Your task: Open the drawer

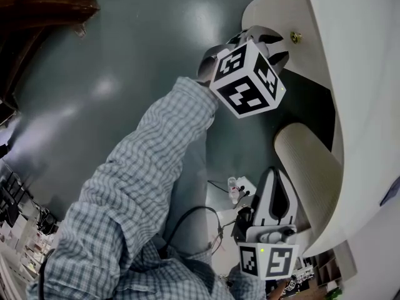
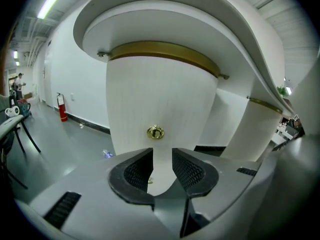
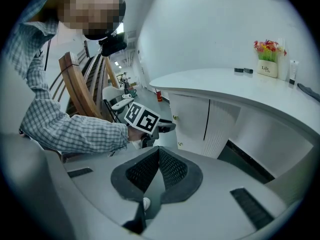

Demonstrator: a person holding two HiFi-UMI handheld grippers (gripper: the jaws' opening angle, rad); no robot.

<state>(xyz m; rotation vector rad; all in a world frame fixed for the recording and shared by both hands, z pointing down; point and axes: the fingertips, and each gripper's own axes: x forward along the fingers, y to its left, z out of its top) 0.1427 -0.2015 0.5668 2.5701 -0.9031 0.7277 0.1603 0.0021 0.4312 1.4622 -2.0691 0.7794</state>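
Note:
The drawer front [image 2: 160, 94] is a white curved panel with a small brass knob [image 2: 155, 132] and a brass band along its top. My left gripper [image 2: 162, 153] is open, a clear gap between its black ribbed pads. The knob sits just ahead of and above the tips, not between them. In the head view the left gripper [image 1: 279, 47], with its marker cube, points at the knob [image 1: 295, 37] from close by. My right gripper [image 3: 159, 150] is shut, pads touching, holding nothing; it hangs low in the head view [image 1: 275, 174]. It looks towards the left gripper [image 3: 167, 127] and the cabinet's knob [image 3: 176, 118].
A ribbed cream column [image 1: 306, 167] stands under the curved white counter [image 3: 225, 81], beside the right gripper. A flower pot [image 3: 268, 59] is on the counter. A wooden chair [image 3: 80, 89] stands behind the person. A red fire extinguisher [image 2: 62, 107] is by the far wall.

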